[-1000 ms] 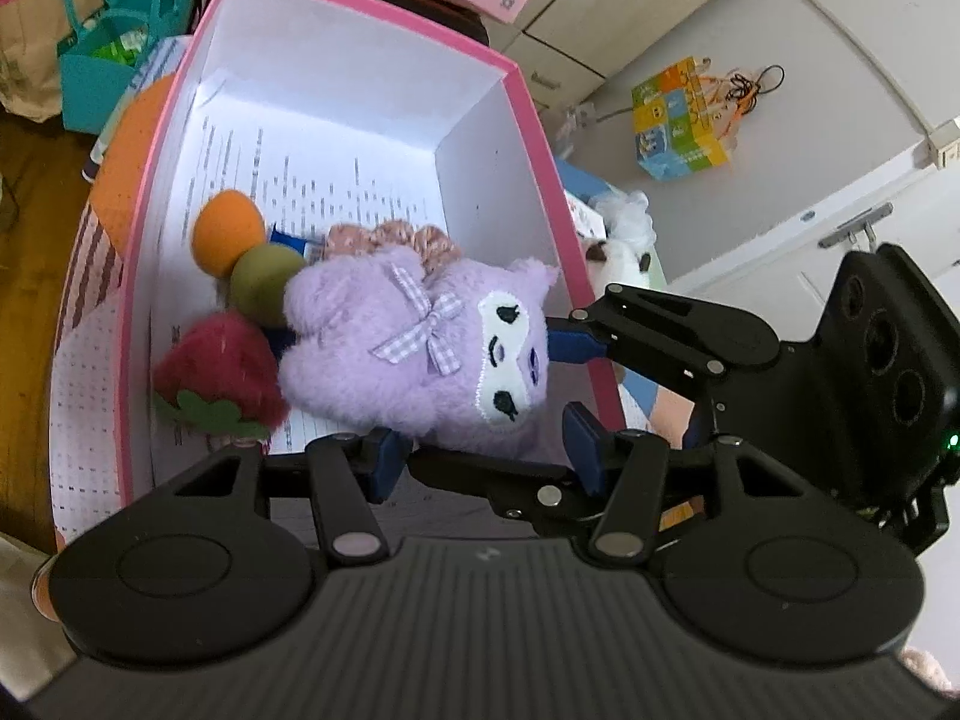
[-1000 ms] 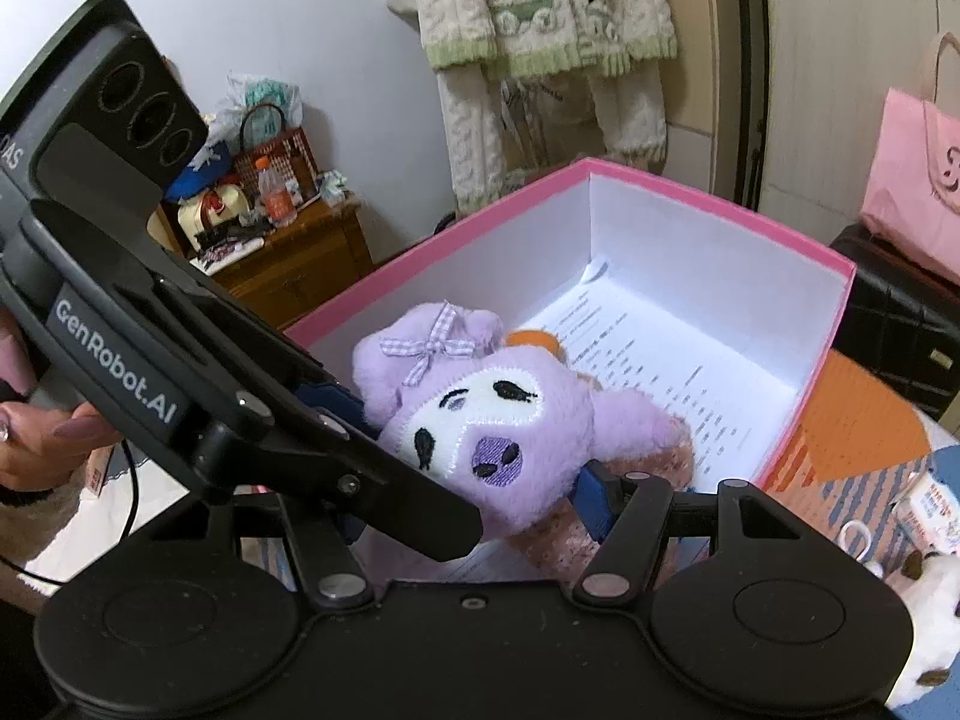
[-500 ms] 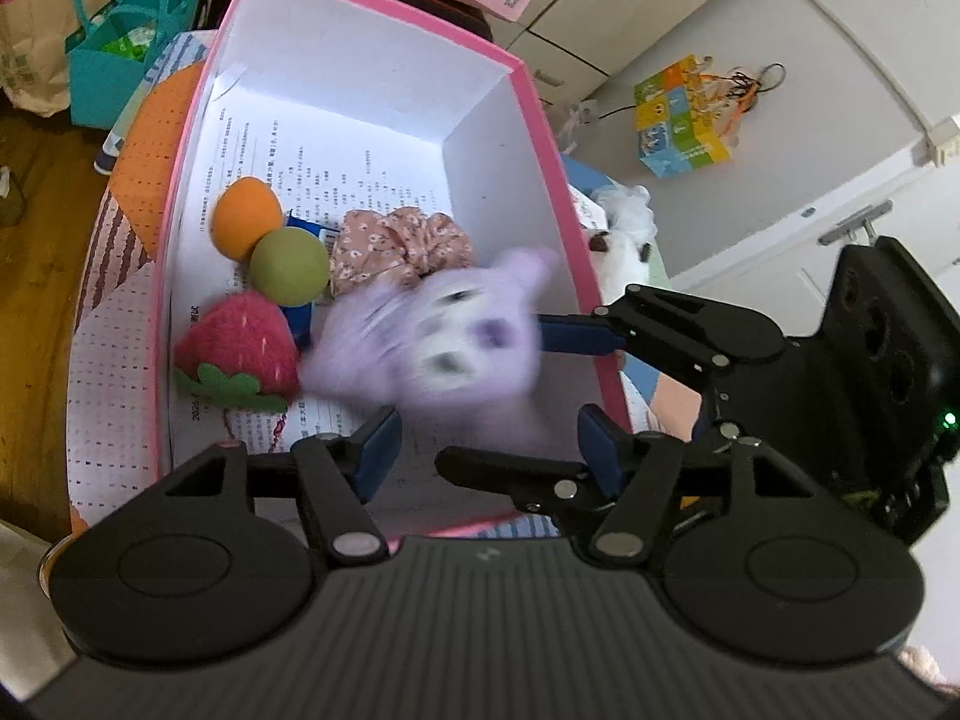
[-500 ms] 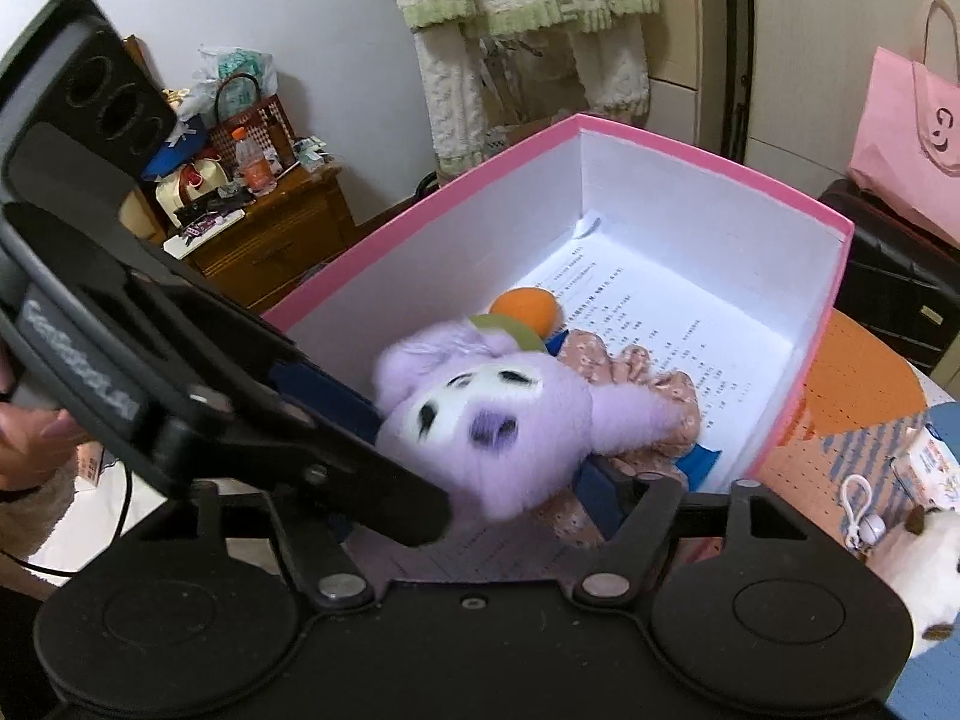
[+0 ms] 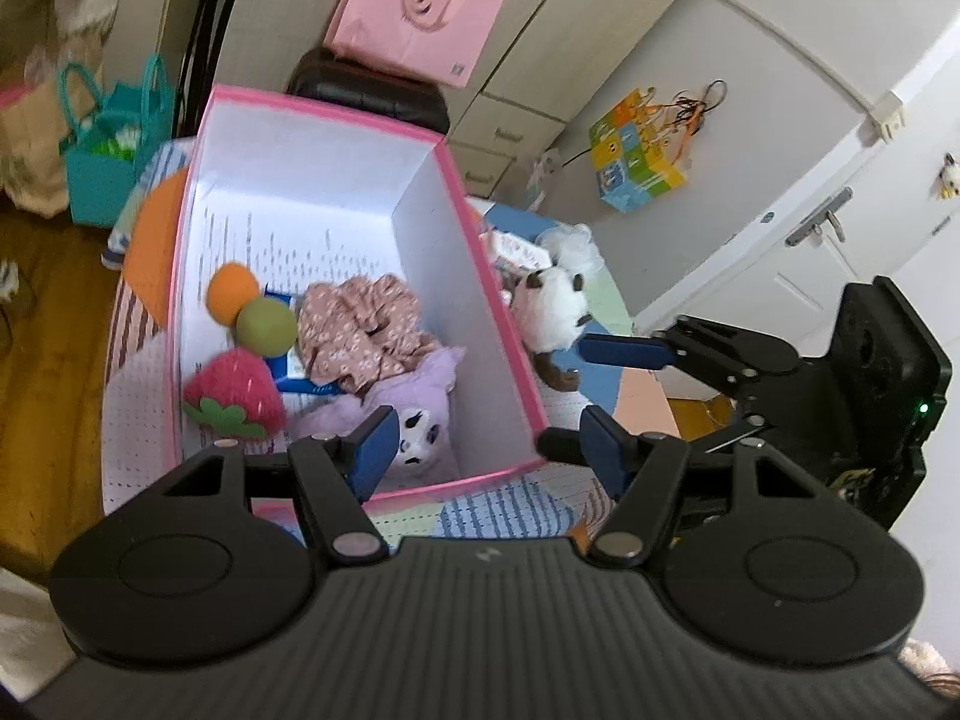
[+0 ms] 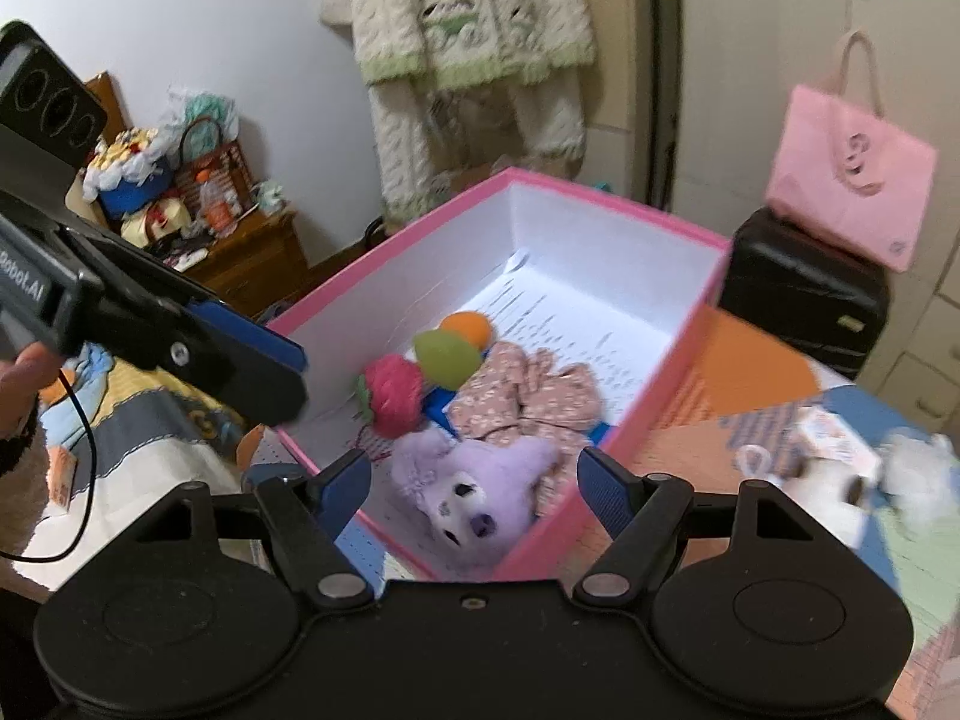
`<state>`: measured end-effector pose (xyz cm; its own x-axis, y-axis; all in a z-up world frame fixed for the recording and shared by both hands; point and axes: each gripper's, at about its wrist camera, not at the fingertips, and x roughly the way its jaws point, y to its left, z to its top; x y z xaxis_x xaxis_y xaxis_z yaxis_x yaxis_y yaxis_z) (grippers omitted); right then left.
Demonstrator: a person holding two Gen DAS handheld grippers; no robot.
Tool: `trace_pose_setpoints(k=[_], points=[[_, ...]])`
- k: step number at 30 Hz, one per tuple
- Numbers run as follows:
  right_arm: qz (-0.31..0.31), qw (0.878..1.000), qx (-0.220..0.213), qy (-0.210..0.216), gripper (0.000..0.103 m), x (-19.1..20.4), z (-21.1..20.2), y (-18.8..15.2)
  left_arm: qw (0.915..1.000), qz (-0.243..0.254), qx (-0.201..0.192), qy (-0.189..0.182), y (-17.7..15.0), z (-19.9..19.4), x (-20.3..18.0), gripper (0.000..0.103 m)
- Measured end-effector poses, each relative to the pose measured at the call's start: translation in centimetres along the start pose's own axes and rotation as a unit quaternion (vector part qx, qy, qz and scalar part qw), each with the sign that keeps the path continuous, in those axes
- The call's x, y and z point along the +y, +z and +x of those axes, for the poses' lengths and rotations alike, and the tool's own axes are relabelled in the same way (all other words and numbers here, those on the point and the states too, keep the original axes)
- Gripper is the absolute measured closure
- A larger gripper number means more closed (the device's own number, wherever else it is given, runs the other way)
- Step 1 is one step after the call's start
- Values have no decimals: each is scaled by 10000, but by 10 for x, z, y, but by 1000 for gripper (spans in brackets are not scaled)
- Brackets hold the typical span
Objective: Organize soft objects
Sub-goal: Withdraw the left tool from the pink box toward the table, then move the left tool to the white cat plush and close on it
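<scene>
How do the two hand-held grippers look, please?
Both hand-held grippers, left and right, are matte black with ribbed bodies, round discs, silver pivot screws and blue fingers. The left bears white lettering and a thin black cable; the right shows a green light.

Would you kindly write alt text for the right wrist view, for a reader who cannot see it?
A purple plush toy lies face-up in the near corner of a pink-rimmed white box, beneath the open, empty right tool. Behind it in the box are a floral scrunchie, a plush strawberry and green and orange balls; the left tool reaches in from the left.
</scene>
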<state>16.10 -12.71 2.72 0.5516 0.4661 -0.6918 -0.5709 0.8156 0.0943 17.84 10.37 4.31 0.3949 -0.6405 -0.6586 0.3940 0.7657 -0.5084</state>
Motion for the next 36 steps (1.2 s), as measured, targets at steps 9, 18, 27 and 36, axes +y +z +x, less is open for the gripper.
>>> trace_pose_setpoints(k=[9, 18, 27, 36], points=[[247, 9969, -528, -520, 23, -34, -77, -33, 9983, 559, -132, -90, -6, -4, -52, 36], [459, 9919, -903, -767, 23, -72, -112, -65, 9945, 1009, 103, -247, 2, 35, -102, 33], [275, 9918, -1058, -664, 22, -104, -111, -81, 9901, 1374, 88, -287, 12, 80, -142, 28], [44, 9902, -1291, -538, 22, -133, -80, -94, 9889, 1482, -97, -23, 14, 125, -152, 25]])
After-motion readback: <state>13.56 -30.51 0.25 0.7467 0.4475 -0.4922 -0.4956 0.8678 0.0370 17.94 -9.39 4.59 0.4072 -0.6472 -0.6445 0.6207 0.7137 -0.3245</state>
